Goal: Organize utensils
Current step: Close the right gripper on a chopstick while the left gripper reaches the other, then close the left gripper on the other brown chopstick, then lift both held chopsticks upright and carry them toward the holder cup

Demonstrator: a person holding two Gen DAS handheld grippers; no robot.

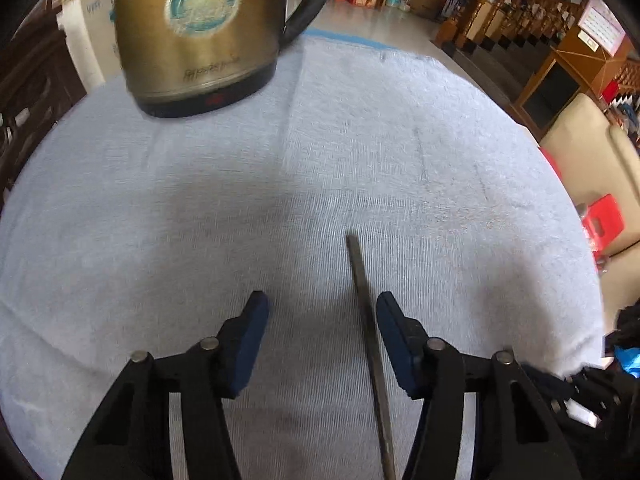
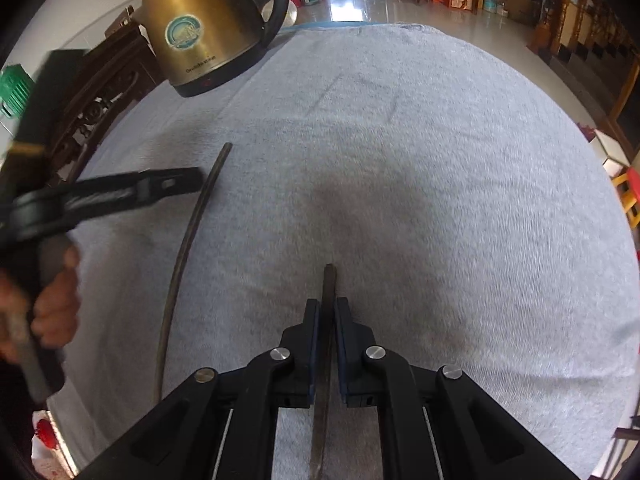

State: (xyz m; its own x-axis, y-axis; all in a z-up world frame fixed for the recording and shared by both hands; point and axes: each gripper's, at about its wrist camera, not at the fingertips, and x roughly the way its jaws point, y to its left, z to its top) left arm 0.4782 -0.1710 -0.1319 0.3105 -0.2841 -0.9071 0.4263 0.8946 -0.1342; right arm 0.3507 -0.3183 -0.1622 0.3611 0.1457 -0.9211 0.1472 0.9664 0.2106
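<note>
Two thin dark chopsticks lie on the grey towel-covered table (image 2: 440,200). In the right wrist view, my right gripper (image 2: 327,308) is shut on one chopstick (image 2: 329,284), whose tip sticks out past the pads. The other chopstick (image 2: 188,248) lies to the left on the cloth. My left gripper (image 2: 168,184) shows there from the side, just beside that chopstick. In the left wrist view, my left gripper (image 1: 320,312) is open, with the chopstick (image 1: 366,320) lying between the pads, close to the right pad.
A gold electric kettle (image 1: 192,32) with a black handle stands at the far left of the table; it also shows in the right wrist view (image 2: 200,28). Dark wooden furniture (image 2: 100,104) is left of the table. A red stool (image 1: 604,220) and a sofa are off the right edge.
</note>
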